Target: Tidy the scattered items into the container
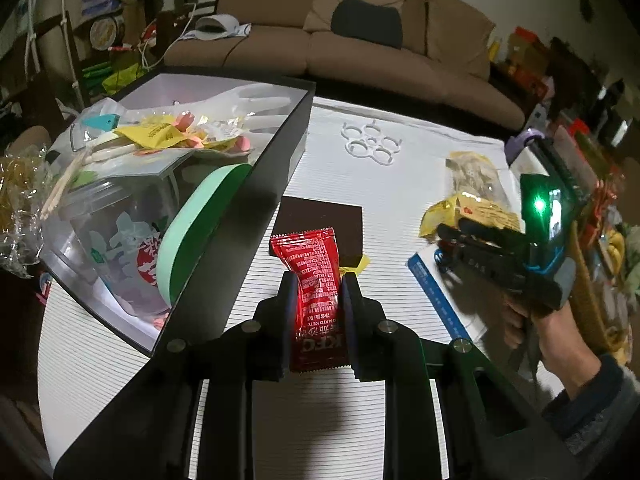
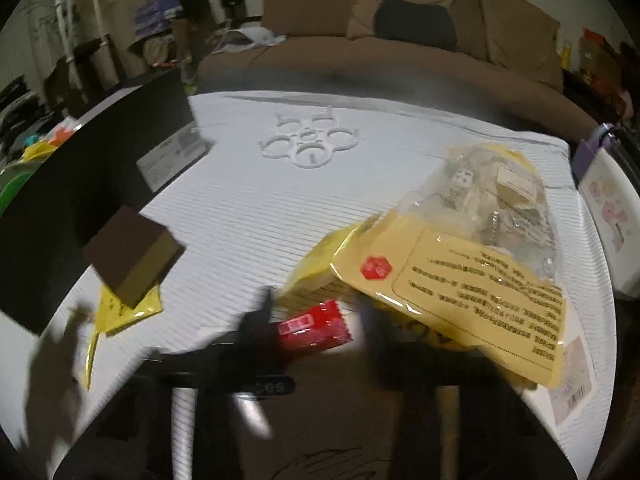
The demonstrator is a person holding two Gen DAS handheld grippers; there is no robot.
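My left gripper (image 1: 318, 280) is shut on a red KFC ketchup packet (image 1: 312, 276) and holds it above the white table, just right of the black box (image 1: 264, 176). The box holds yellow and pink sachets, a clear cup and a green lid. My right gripper (image 2: 316, 312) is blurred; its fingers stand apart around a small red packet (image 2: 314, 326) lying under the edge of a yellow snack bag (image 2: 472, 256). It also shows in the left wrist view (image 1: 452, 236) beside that yellow bag (image 1: 476, 188).
A brown block (image 2: 132, 256) sits on a yellow sachet (image 2: 120, 312) near the box. A white plastic ring holder (image 1: 372, 142) lies at the table's far side. A white leaflet (image 1: 444, 292) lies under the right gripper. A brown sofa (image 1: 360, 40) stands behind.
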